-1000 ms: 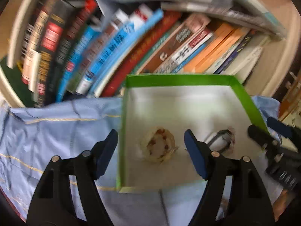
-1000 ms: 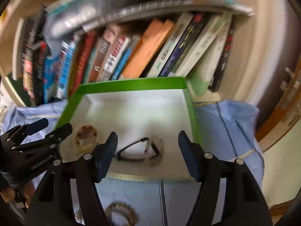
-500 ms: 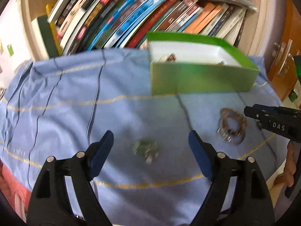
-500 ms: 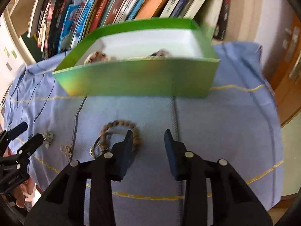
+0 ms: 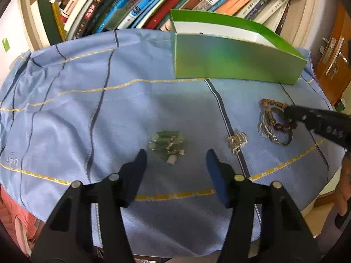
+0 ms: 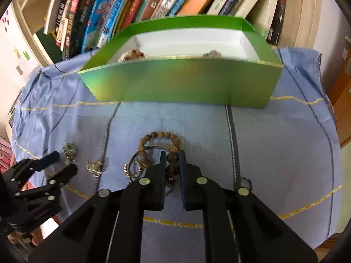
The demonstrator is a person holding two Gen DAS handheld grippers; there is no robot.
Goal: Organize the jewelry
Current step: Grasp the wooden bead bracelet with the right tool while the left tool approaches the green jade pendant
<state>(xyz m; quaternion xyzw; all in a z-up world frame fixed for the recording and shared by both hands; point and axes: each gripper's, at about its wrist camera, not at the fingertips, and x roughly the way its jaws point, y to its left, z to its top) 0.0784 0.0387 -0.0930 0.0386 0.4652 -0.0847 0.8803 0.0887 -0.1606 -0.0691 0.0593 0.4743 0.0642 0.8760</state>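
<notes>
Left wrist: one green box point(image 5: 230, 63), four jewelry pieces point(image 5: 167, 144).

Background: shelf and table covering.
Upright and leaning books point(image 5: 140, 6) fill the shelf behind a blue cloth point(image 5: 87, 114) with yellow stripes.

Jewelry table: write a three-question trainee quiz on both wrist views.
1. True or false: the right gripper is shut on the wooden bead bracelet.
2. Which piece lies just ahead of the left gripper? A) green stone piece B) silver bangle C) small silver piece
3. Fill in: jewelry already put away sits in the ____ box.

Key
1. True; its jaws have just been closing and the beads are pinched between them.
2. A; the jaws stand open, short of it.
3. Green.
</notes>
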